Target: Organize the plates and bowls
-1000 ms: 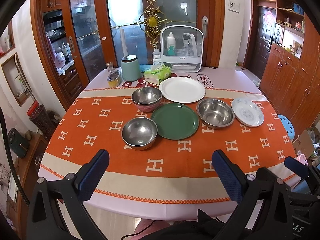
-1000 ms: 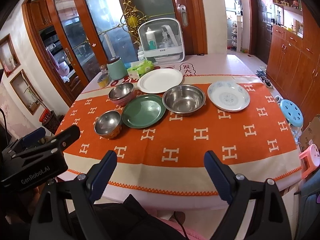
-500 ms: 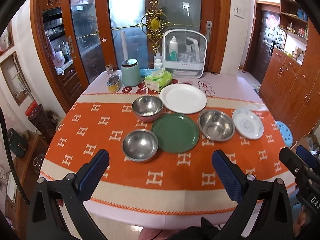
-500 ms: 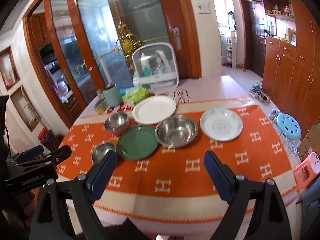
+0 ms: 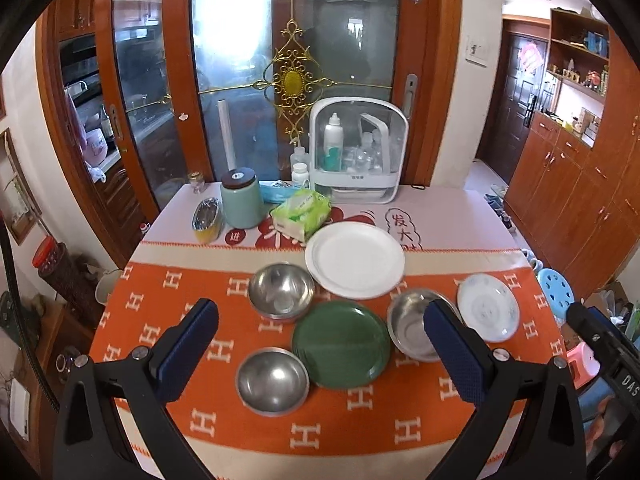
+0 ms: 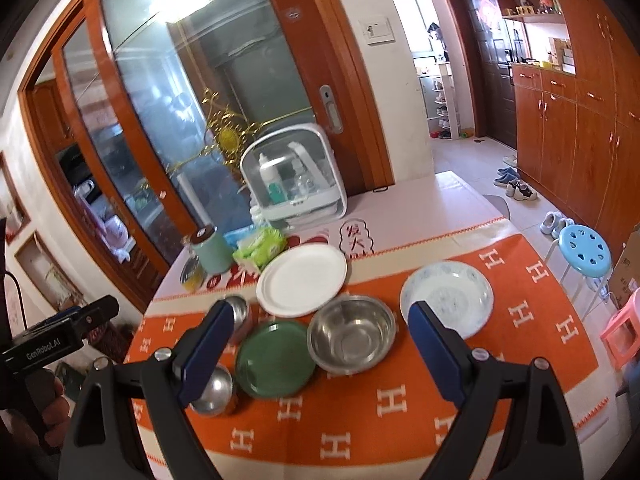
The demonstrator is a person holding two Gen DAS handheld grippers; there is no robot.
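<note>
From the left wrist, the left gripper (image 5: 320,344) hangs wide apart and empty above the orange H-patterned tablecloth (image 5: 168,304), where a round green plate (image 5: 341,345) lies between two small steel bowls (image 5: 273,382) on its left and a wider steel bowl (image 5: 412,330) on its right. From the right wrist, the right gripper (image 6: 320,342) is likewise spread and empty; a round white plate (image 6: 302,280) lies far of the green plate, and a blue-patterned white plate (image 6: 452,294) lies at the right.

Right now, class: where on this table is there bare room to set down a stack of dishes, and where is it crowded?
Free: the orange cloth nearest the grippers, in front of the green plate. Crowded: the bowls and plates mid-table, and the far edge around the tissue pack and jar.
</note>
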